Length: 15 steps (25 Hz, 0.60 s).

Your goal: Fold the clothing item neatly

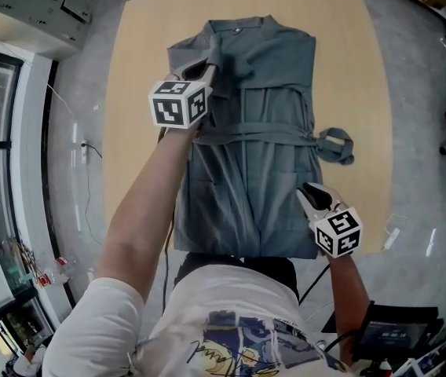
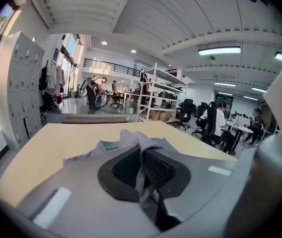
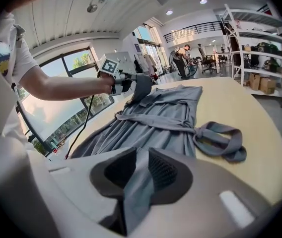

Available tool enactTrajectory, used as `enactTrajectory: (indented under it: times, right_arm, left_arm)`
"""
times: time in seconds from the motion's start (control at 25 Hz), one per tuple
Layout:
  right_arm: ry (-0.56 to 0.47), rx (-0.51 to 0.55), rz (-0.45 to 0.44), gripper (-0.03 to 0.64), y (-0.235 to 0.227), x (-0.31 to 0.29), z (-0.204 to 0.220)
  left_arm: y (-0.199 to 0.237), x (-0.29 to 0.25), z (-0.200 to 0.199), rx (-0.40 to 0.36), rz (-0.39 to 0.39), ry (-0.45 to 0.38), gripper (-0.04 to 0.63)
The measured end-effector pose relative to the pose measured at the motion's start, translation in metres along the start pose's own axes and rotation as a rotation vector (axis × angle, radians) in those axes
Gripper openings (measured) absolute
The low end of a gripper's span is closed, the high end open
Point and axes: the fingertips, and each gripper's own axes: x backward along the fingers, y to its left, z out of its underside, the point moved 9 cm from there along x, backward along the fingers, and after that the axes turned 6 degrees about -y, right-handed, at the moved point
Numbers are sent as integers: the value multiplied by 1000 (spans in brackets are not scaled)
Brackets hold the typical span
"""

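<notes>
Head view: the camera looks steeply down from above the person onto the tan table. It takes in the whole grey garment, the left gripper and the right gripper. Left gripper view: low and close behind its own jaws, facing across the tabletop toward distant shelves. Right gripper view: equally close, facing along the garment. It shares the garment and the left gripper with the head view.

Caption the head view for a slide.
A gray dress on a tan table, left gripper pinching its shoulder, right gripper gripping near its hem.
</notes>
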Motion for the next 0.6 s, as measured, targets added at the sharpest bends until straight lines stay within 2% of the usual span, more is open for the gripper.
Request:
enactTrajectory:
  times: [0.28, 0.6]
  right_arm:
    - [-5, -21, 5, 67, -2, 8, 13]
    - [-11, -43, 16, 67, -8, 15, 20]
  left_arm:
    - [-40, -20, 2, -34, 42, -4, 17]
    - [-66, -47, 20, -132, 40, 94, 18]
